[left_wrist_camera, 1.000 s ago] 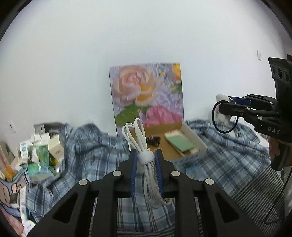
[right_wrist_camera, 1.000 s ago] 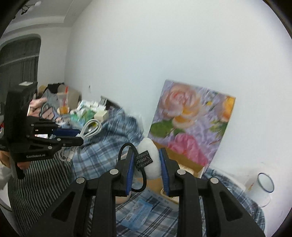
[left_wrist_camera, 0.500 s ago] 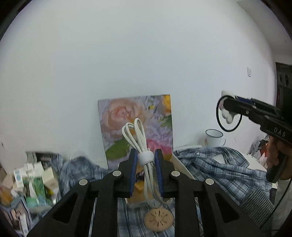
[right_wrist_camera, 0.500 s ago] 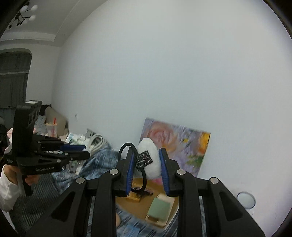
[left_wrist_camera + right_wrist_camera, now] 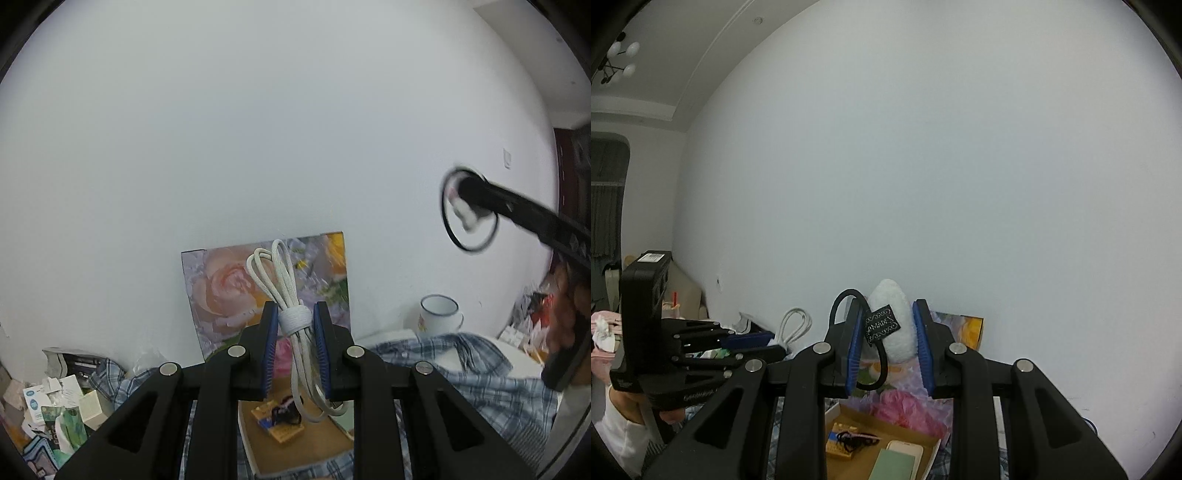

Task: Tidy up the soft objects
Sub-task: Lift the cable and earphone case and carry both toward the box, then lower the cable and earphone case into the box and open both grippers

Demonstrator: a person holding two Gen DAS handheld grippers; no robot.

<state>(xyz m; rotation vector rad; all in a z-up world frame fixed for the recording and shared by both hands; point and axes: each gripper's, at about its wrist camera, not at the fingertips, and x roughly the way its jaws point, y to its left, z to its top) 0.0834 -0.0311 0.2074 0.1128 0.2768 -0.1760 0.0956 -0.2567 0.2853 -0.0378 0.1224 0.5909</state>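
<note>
My left gripper [image 5: 294,322] is shut on a coiled white cable [image 5: 280,273] bound by a white strap, held upright in the air above a shallow cardboard box [image 5: 295,446]. My right gripper [image 5: 886,321] is shut on a white fluffy hair tie [image 5: 894,325] with a black elastic loop and a black tag, also held high. In the left wrist view the right gripper [image 5: 469,192] shows blurred at upper right with the hair tie [image 5: 466,216]. In the right wrist view the left gripper [image 5: 768,338] shows at left with the cable [image 5: 794,325].
The box [image 5: 871,435] holds a card of black hair ties [image 5: 849,439] and a green phone-like item [image 5: 897,461]. A floral painting [image 5: 229,288] leans on the white wall. A white enamel mug [image 5: 439,314], plaid cloth [image 5: 480,369] and small cartons [image 5: 59,402] lie around.
Both grippers have risen and tilted up, so the wall fills more of each view and the box sits lower. Each grip is unchanged.
</note>
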